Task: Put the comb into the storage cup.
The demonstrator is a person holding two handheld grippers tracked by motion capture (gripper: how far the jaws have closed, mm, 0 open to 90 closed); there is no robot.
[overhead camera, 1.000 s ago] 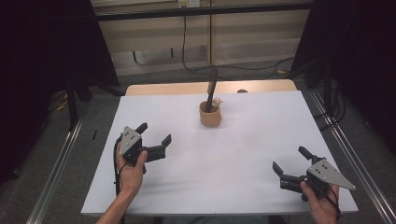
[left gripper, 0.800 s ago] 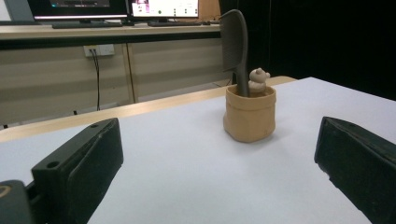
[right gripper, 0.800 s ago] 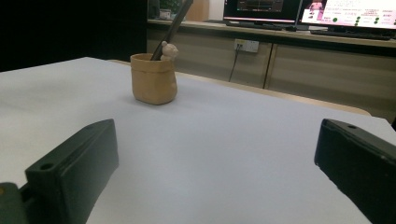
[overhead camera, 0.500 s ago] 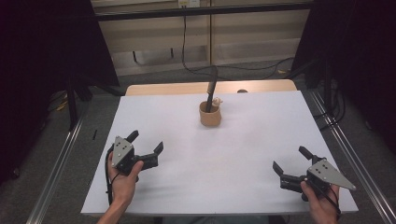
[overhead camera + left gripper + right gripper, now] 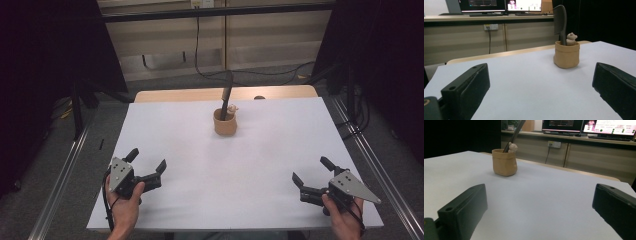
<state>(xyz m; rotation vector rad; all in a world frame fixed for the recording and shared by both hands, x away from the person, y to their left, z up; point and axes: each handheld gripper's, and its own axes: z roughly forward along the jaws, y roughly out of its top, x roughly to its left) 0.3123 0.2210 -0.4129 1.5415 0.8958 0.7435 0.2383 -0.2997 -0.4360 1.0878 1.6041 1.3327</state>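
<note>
High view: both grippers [image 5: 147,166] [image 5: 310,175] gape; cup [image 5: 224,122] apart.

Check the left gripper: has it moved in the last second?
Yes. The left gripper has drawn back toward the table's near edge and left, away from the tan cup, fingers open.

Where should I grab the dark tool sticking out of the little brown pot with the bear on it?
Probably by its wide upper part, coming down from above. The dark tool stands nearly upright in the pot, leaning a little, so its lower end is hidden inside and the top is free. The bear sits beside it on the rim, so close the jaws well above it. Both hand-held grippers are open, left and right.
</note>
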